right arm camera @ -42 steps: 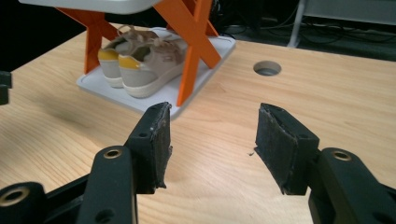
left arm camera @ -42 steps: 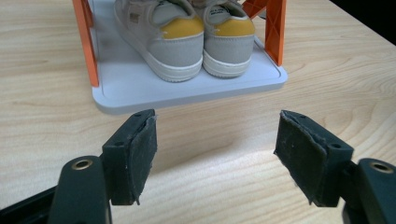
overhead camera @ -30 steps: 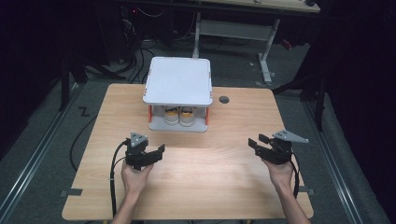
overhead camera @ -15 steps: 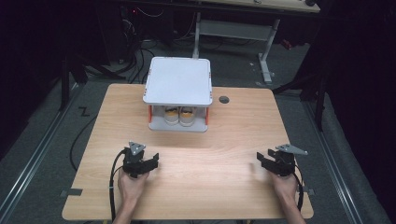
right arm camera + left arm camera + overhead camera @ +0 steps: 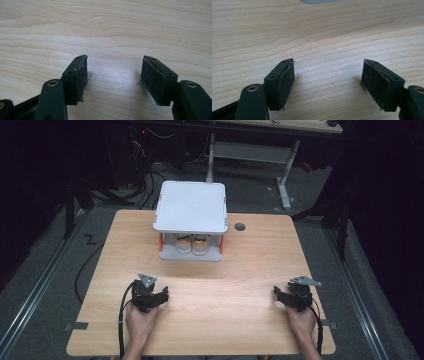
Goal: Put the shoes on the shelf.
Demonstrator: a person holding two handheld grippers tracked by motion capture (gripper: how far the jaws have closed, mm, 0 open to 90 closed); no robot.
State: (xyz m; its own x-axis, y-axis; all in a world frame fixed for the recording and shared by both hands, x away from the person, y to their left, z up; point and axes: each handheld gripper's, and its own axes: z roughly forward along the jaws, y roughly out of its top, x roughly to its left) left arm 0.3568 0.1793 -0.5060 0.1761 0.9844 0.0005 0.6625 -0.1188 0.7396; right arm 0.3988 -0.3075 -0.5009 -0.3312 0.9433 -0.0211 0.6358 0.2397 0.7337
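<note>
Lab: cables [image 5: 150, 185], floor rails [image 5: 37, 285]

under the white top of the small rack [image 5: 190, 206] i make out two pale, yellowish things [image 5: 192, 242] on its lower shelf, too small and shaded to identify; the top hides their upper parts. in the left gripper view a grey sliver [image 5: 319, 1] of the rack's base is cut off by the top edge. below the rack, my forearms [image 5: 136, 345] run off the bottom edge in the high view.
</note>
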